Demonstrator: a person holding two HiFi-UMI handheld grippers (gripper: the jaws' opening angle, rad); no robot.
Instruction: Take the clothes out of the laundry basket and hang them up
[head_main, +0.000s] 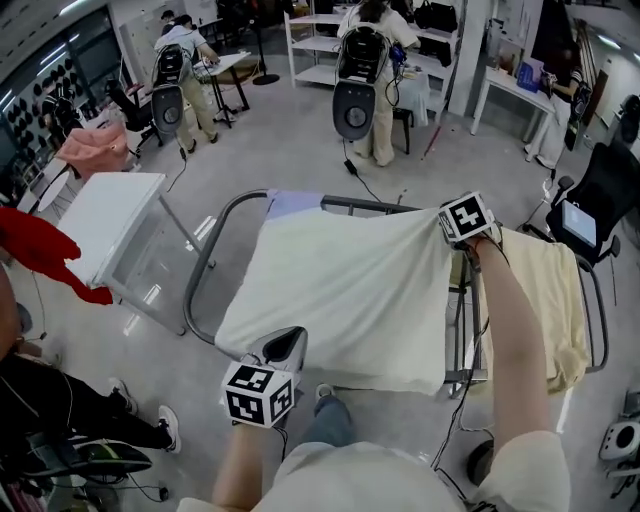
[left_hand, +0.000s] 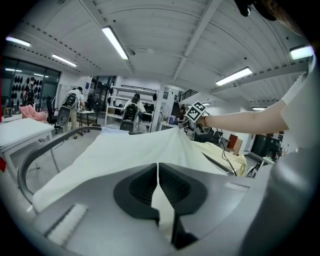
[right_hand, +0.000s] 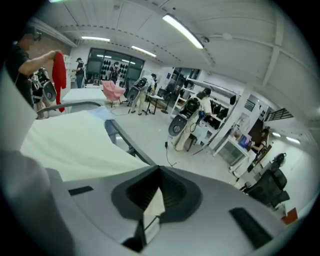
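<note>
rack: metal drying rack (head_main: 207, 250) fills the middle of the head view, curved tube end at 9 o'clock.
main cloth: cream sheet (head_main: 350, 290) lies spread over the rack's bars, stretched between the two grippers. Near hem hangs at 6 o'clock, far corner is lifted at 2 o'clock.
second cloth: yellow cloth (head_main: 550, 290) is draped over the rack at 3 o'clock of the sheet, just beside it.
table: white table (head_main: 105, 215) stands at 9 o'clock, apart from the rack.
background: person (head_main: 368, 75) wearing a back-mounted rig at 12 o'clock, second person (head_main: 180, 75) at 11 o'clock – both well apart from the rack.
red item: red garment (head_main: 40, 250) at the far 9 o'clock edge, touching the table's corner in the picture.
small cloth: lavender cloth (head_main: 290, 203) peeks out from under the sheet's 11 o'clock corner.
left gripper: left gripper (head_main: 285, 345) sits at the sheet's 6 o'clock hem. In the left gripper view its jaws are clenched on the cream sheet (left_hand: 125, 150), fabric running through the thin slit between them.
right gripper: right gripper (head_main: 465, 240) is at the sheet's 2 o'clock corner, arm reaching over the rack. In the right gripper view its jaws are pinched on a fold of the cream sheet (right_hand: 75, 145) – a pale point of fabric sticks up between the pads.
</note>
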